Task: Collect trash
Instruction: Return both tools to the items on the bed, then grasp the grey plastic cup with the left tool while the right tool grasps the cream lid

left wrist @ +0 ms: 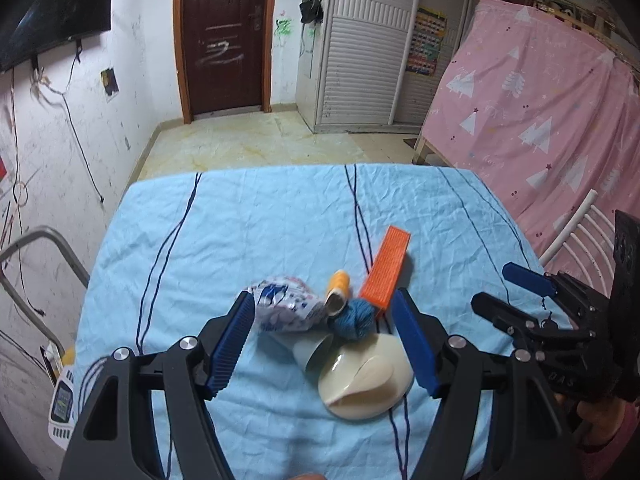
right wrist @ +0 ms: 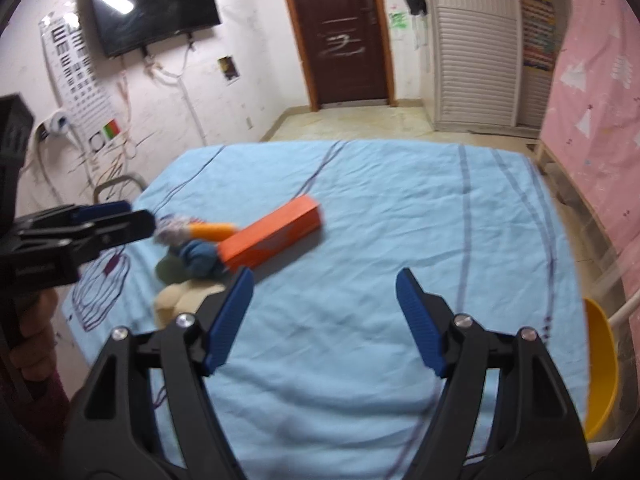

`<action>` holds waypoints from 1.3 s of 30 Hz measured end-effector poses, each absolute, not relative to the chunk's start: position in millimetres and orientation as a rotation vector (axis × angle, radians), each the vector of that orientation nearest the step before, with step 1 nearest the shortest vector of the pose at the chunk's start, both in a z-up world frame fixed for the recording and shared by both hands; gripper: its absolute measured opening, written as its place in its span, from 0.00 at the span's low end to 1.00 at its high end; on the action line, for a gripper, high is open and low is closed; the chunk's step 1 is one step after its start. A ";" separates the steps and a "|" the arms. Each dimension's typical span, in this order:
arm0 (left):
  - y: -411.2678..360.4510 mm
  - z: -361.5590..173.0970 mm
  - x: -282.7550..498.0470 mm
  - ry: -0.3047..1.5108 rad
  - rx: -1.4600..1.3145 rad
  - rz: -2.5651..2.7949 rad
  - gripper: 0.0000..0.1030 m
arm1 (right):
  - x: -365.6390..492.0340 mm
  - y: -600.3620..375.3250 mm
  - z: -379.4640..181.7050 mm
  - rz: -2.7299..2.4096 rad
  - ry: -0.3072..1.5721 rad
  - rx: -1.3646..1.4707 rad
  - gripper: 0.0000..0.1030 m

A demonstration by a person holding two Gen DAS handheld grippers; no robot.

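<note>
Nearby, tipped paper cup (left wrist: 311, 354), cream bowl (left wrist: 366, 384)

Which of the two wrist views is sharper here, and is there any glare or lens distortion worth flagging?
Left wrist view: sharp, the orange box and blue yarn crisp. Right wrist view: motion-blurred, that box smeared, and a bright lamp reflection glares on the TV. Both: fisheye bending and dark corners.

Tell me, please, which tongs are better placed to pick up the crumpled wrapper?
Left, probably: the left tongs already frame the crumpled wrapper with open jaws, while the right tongs face bare sheet.
</note>
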State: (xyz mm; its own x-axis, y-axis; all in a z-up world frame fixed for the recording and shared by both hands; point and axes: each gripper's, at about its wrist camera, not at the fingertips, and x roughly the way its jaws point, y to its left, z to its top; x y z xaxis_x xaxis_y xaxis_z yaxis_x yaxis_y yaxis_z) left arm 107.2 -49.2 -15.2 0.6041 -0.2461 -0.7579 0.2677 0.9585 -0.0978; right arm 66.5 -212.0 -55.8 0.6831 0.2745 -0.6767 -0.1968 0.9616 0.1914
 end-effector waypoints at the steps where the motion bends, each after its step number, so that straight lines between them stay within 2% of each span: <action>1: -48.3 -18.6 106.9 0.883 0.021 -0.296 0.61 | 65.8 -205.7 -58.0 0.280 0.783 0.103 0.70; 3: -46.1 -26.6 107.4 0.905 0.015 -0.288 0.61 | 63.5 -197.0 -61.4 0.306 0.793 0.101 0.79; 13: -55.1 -51.5 112.4 0.973 0.063 -0.249 0.61 | 52.6 -157.0 -72.9 0.424 0.834 0.021 0.80; 20: -62.3 -62.1 119.4 0.968 0.166 -0.216 0.61 | 51.8 -141.8 -78.0 0.453 0.854 -0.020 0.81; 32: -42.8 -71.1 131.9 0.946 0.166 -0.308 0.61 | 57.9 -118.5 -86.1 0.503 0.898 -0.067 0.81; 35: -39.2 -77.2 130.8 0.945 0.184 -0.315 0.61 | 60.4 -111.8 -87.1 0.504 0.903 -0.081 0.88; 39: -36.0 -83.0 130.8 0.937 0.187 -0.318 0.60 | 63.5 -100.3 -87.5 0.499 0.908 -0.119 0.90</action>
State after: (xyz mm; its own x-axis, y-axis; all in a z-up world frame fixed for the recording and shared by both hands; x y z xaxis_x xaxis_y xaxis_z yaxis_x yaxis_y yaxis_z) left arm 130.8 -36.0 -83.0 0.5504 -0.1861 -0.8139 0.3471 0.9376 0.0203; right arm 63.5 -100.3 -87.5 0.5104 0.3641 -0.7791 -0.4623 0.8801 0.1084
